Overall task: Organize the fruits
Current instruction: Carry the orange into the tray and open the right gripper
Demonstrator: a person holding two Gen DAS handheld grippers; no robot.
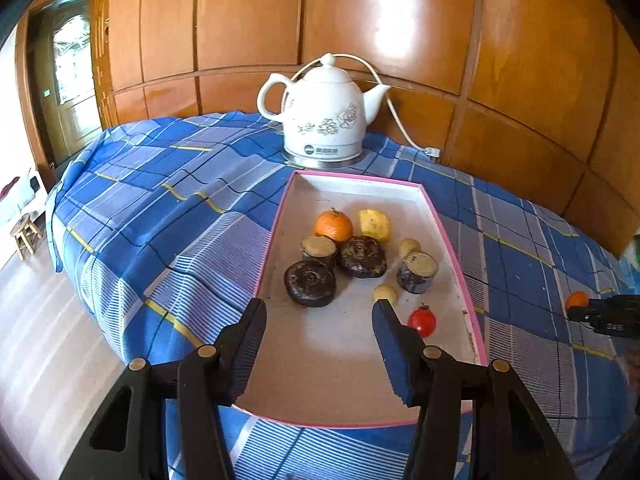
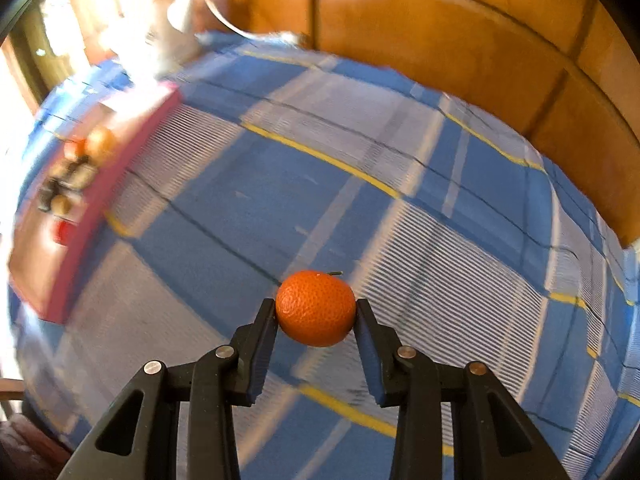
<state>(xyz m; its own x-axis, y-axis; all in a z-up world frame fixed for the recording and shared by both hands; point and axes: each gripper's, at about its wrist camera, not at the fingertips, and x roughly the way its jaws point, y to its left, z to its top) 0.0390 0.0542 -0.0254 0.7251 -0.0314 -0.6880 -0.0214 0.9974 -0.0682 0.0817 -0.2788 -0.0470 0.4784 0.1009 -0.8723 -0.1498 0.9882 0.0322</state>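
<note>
A pink-rimmed white tray lies on the blue plaid cloth and holds an orange, a yellow fruit, a cherry tomato, small pale round fruits and several dark brown pieces. My left gripper is open and empty above the tray's near end. My right gripper is shut on a small tangerine above the cloth, to the right of the tray. The tangerine and the right gripper also show at the right edge of the left wrist view.
A white ceramic electric kettle with its cord stands behind the tray. A wooden panelled wall runs behind the table. The table edge drops to the floor at the left, where a small stool stands.
</note>
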